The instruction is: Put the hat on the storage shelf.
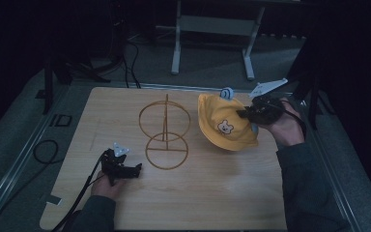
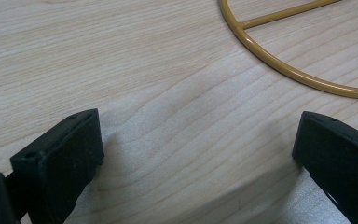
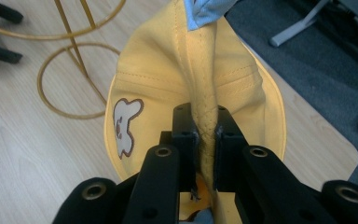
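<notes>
Yellow hat [image 3: 168,88] pinched in raised R gripper [image 3: 204,140]; L gripper [image 2: 196,154] low, jaws apart.

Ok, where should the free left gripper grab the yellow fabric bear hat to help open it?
Probably the hanging lower brim of the yellow fabric bear hat, approached from the wire stand's side. The right gripper already pinches a fold of it, so the brim droops free. The left gripper is open.

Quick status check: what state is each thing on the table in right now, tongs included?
Yellow hat: pinched by a fold of its fabric, lifted, brim hanging down near the table.
Right tongs: shut on the hat's fabric.
Left tongs: open, nothing between them, low over the wood beside the stand's base ring.
Wire hat stand: upright on the table, bare, nothing hung on it.
</notes>
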A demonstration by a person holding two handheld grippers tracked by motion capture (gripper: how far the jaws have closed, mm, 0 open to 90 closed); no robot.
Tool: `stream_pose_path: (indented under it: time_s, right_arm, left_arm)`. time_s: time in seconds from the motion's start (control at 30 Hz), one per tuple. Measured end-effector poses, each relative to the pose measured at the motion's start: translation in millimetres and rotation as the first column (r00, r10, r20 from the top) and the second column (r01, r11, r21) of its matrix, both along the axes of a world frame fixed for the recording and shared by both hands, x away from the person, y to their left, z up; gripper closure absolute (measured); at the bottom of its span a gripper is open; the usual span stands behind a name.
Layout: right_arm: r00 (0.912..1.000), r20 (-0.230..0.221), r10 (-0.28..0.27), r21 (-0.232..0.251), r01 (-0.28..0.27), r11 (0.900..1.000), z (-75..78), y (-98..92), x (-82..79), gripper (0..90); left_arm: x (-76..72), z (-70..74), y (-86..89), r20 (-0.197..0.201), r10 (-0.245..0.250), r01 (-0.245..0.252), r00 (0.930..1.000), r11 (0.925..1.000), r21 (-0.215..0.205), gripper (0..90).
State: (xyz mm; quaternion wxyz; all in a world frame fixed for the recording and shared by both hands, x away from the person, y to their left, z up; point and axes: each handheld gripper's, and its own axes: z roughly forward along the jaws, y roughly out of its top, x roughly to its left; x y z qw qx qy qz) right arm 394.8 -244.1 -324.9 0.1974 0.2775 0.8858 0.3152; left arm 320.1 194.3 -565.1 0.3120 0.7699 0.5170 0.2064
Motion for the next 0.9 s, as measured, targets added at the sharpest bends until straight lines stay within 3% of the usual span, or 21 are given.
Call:
stream_pose_path:
  time_s: [0.3, 0.47, 0.77, 0.9]
  right_arm:
    - [0.9981, 0.056, 0.027, 0.097, -0.033, 0.995, 6.6, -4.0, -5.6, 82.2]
    - [0.9965, 0.07, 0.046, 0.166, -0.058, 0.985, 15.5, -8.5, -9.6, 82.2]
    - [0.9941, 0.09, 0.061, 0.226, -0.08, 0.971, 28.7, -14.5, -13.3, 82.3]
    - [0.9924, 0.089, 0.085, 0.259, -0.105, 0.96, 33.4, -14.5, -14.7, 82.3]
  left_arm:
    - [0.0, 0.2, 0.1, -0.002, -0.001, 0.001, 1.0, 1.0, 0.0, 1.9]
    - [0.0, 0.2, 0.2, -0.003, -0.002, 0.002, 1.0, 1.0, 0.002, 1.9]
    - [0.0, 0.3, 0.3, -0.003, -0.003, 0.003, 1.0, 1.0, 0.004, 1.9]
    - [0.0, 0.3, 0.3, -0.004, -0.003, 0.003, 1.0, 1.0, 0.004, 1.9]
